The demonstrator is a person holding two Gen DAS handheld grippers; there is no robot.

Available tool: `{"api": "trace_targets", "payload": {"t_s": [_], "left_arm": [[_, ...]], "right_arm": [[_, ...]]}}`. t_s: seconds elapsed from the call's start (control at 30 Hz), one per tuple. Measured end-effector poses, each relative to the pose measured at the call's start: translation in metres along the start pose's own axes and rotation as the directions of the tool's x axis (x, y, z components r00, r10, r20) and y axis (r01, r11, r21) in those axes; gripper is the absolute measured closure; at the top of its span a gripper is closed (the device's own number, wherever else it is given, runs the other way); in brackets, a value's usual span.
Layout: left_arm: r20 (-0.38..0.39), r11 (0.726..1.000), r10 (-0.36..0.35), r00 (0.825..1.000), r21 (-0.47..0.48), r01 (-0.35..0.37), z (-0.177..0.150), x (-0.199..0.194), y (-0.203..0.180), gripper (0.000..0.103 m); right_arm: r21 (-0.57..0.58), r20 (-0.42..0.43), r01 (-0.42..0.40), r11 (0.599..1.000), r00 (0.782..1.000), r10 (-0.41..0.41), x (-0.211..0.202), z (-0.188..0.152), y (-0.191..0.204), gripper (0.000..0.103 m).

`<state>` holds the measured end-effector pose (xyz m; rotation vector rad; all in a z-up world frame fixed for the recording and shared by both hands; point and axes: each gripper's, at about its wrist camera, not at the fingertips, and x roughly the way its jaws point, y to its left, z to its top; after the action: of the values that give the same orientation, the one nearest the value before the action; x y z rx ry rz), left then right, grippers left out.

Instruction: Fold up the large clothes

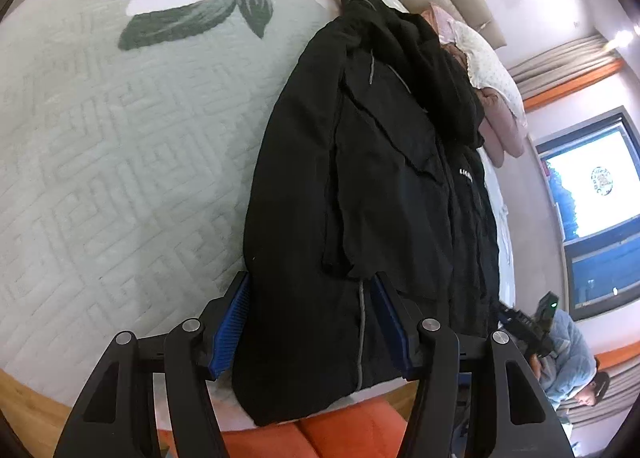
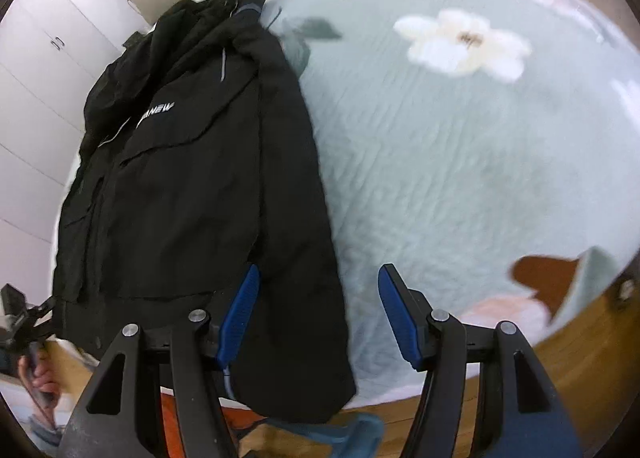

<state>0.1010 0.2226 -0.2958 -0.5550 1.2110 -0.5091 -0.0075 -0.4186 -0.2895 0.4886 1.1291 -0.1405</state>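
While both tools hang over the near hem, nothing is gripped. Left gripper (image 1: 310,322): jaws wide, blue pads (image 1: 234,322) straddling the lower hem of the black jacket (image 1: 360,198), cloth between them, contact unclear. Right gripper (image 2: 318,318): jaws wide, pointing along the jacket's right edge; left pad over fabric, right pad over the green floral bedspread (image 2: 460,178). Jacket lies lengthwise on the bed, hood toward 12 o'clock, hem at 6 over the bed edge, sleeve folded across its front. Right view is motion-blurred.
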Motion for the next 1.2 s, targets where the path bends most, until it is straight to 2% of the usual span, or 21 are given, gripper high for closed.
{"api": "trace_targets", "payload": {"t_s": [0.03, 0.07, 0.1, 0.13, 0.23, 0.27, 0.3, 0.33, 0.37, 0.4, 0.47, 0.5, 0.6, 0.63, 0.67, 0.7, 0.73, 0.77, 0.87, 0.97, 1.2], "left_arm": [[0.002, 1.000, -0.002, 1.000, -0.004, 0.002, 0.000, 0.001, -0.001, 0.043], [0.008, 1.000, -0.003, 1.000, 0.005, 0.003, -0.001, 0.001, -0.004, 0.051], [0.003, 1.000, -0.016, 1.000, 0.025, 0.016, -0.003, 0.002, -0.009, 0.078], [0.000, 0.999, -0.024, 1.000, 0.044, 0.024, -0.005, 0.002, -0.013, 0.084], [0.021, 0.992, -0.093, 0.995, 0.093, 0.091, -0.008, -0.009, -0.030, 0.083], [0.021, 0.990, -0.111, 0.994, 0.095, 0.108, -0.007, -0.010, -0.033, 0.082], [0.020, 0.989, -0.119, 0.993, 0.094, 0.117, -0.007, -0.009, -0.035, 0.074], [0.010, 0.988, -0.127, 0.992, 0.090, 0.125, -0.006, -0.006, -0.035, 0.056], [-0.005, 0.989, -0.123, 0.992, 0.082, 0.123, -0.008, 0.001, -0.033, 0.047], [-0.015, 0.991, -0.111, 0.994, 0.076, 0.112, -0.010, 0.005, -0.031, 0.044], [-0.031, 0.997, -0.047, 0.998, 0.068, 0.049, -0.017, 0.016, -0.025, 0.044], [-0.029, 0.997, -0.038, 0.999, 0.059, 0.040, -0.018, 0.018, -0.022, 0.044], [-0.001, 0.997, -0.082, 0.997, 0.010, 0.082, -0.021, 0.015, -0.018, 0.044], [0.004, 0.997, -0.079, 0.997, 0.002, 0.079, -0.021, 0.015, -0.019, 0.047], [0.015, 0.998, -0.067, 0.998, 0.011, 0.067, -0.021, 0.014, -0.023, 0.057], [0.020, 0.998, -0.064, 0.998, 0.028, 0.063, -0.021, 0.014, -0.027, 0.082], [0.033, 0.998, -0.041, 0.999, 0.057, 0.039, -0.023, 0.011, -0.035, 0.092], [0.042, 0.997, -0.037, 0.998, 0.064, 0.034, -0.024, 0.008, -0.038, 0.092], [0.110, 0.993, -0.106, 0.988, 0.064, 0.099, -0.015, -0.018, -0.052, 0.094], [0.176, 0.989, -0.122, 0.977, 0.099, 0.106, 0.002, -0.042, -0.072, 0.094], [0.278, 0.975, -0.183, 0.943, 0.171, 0.139, 0.072, -0.073, -0.111, 0.094]], "right_arm": [[0.001, -0.007, -0.012, 1.000, 1.000, 0.012, 0.005, -0.002, -0.001, 0.049], [-0.013, -0.006, -0.038, 0.999, 0.999, 0.038, 0.005, -0.006, 0.002, 0.065], [-0.037, -0.003, -0.040, 0.999, 0.999, 0.039, 0.004, -0.010, 0.007, 0.069], [-0.064, 0.002, -0.029, 0.998, 1.000, 0.029, 0.000, -0.011, 0.015, 0.071], [-0.108, 0.005, -0.087, 0.990, 0.996, 0.088, -0.015, -0.014, 0.030, 0.071], [-0.101, -0.007, -0.108, 0.989, 0.994, 0.108, -0.016, -0.014, 0.032, 0.067], [-0.091, -0.024, -0.115, 0.989, 0.993, 0.114, -0.013, -0.013, 0.032, 0.062], [-0.084, -0.036, -0.123, 0.989, 0.992, 0.121, -0.012, -0.014, 0.031, 0.060], [-0.077, -0.051, -0.132, 0.988, 0.990, 0.129, -0.008, -0.015, 0.030, 0.053], [-0.071, -0.070, -0.133, 0.989, 0.989, 0.128, -0.003, -0.017, 0.029, 0.045], [-0.073, -0.102, -0.116, 0.991, 0.989, 0.108, 0.006, -0.024, 0.028, 0.042], [-0.084, -0.100, -0.113, 0.990, 0.989, 0.104, 0.006, -0.027, 0.029, 0.041], [-0.119, -0.089, -0.112, 0.987, 0.991, 0.102, -0.002, -0.035, 0.033, 0.043], [-0.121, -0.088, -0.106, 0.987, 0.992, 0.096, -0.003, -0.035, 0.034, 0.051], [-0.121, -0.081, -0.110, 0.987, 0.992, 0.100, -0.005, -0.035, 0.037, 0.078], [-0.120, -0.071, -0.112, 0.986, 0.992, 0.103, -0.010, -0.035, 0.040, 0.082], [-0.119, -0.062, -0.107, 0.987, 0.993, 0.100, -0.010, -0.031, 0.043, 0.084], [-0.122, -0.047, -0.107, 0.987, 0.994, 0.102, -0.017, -0.030, 0.047, 0.085], [-0.140, 0.009, -0.113, 0.984, 0.993, 0.115, -0.035, -0.015, 0.056, 0.087], [-0.165, 0.067, -0.113, 0.980, 0.990, 0.126, -0.064, 0.003, 0.063, 0.087], [-0.205, 0.179, -0.136, 0.969, 0.968, 0.174, -0.105, 0.076, 0.085, 0.088]]}}
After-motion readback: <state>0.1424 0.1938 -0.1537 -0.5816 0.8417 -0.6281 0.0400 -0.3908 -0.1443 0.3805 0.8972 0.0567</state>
